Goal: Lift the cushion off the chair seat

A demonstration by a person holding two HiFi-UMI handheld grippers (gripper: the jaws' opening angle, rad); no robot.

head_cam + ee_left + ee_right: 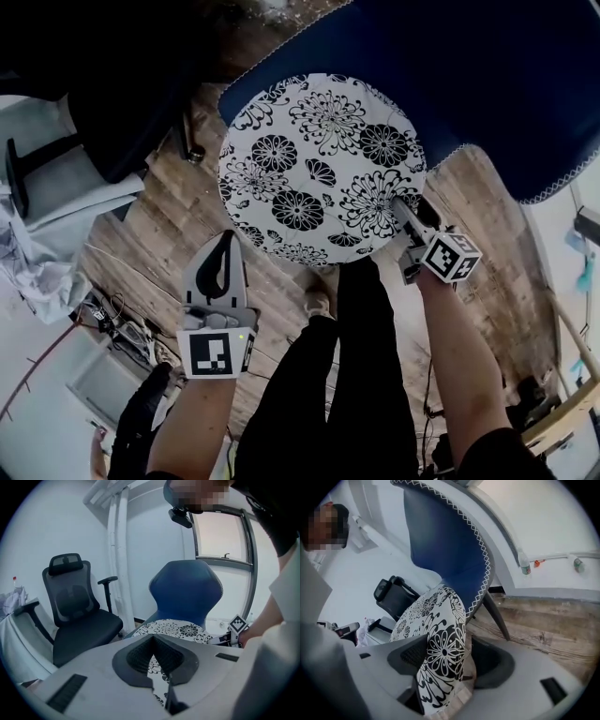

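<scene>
A round white cushion (319, 169) with black flower print lies on the seat of a blue chair (450, 75). My right gripper (405, 208) sits at the cushion's near right edge. In the right gripper view the cushion's rim (440, 634) stands between the wide jaws of the right gripper (450, 644); one pad lies against the cloth, and a gap shows at the other. My left gripper (225, 239) hangs just short of the cushion's near left edge, shut on nothing. In the left gripper view the left gripper (152, 638) points at the cushion (173, 629) and the chair back (185, 590).
A black office chair (75, 616) stands left of the blue chair. The floor is wooden planks (487, 244). The person's dark trouser legs (347, 375) stand right in front of the seat. A bottle (525, 564) stands on a white ledge behind the chair.
</scene>
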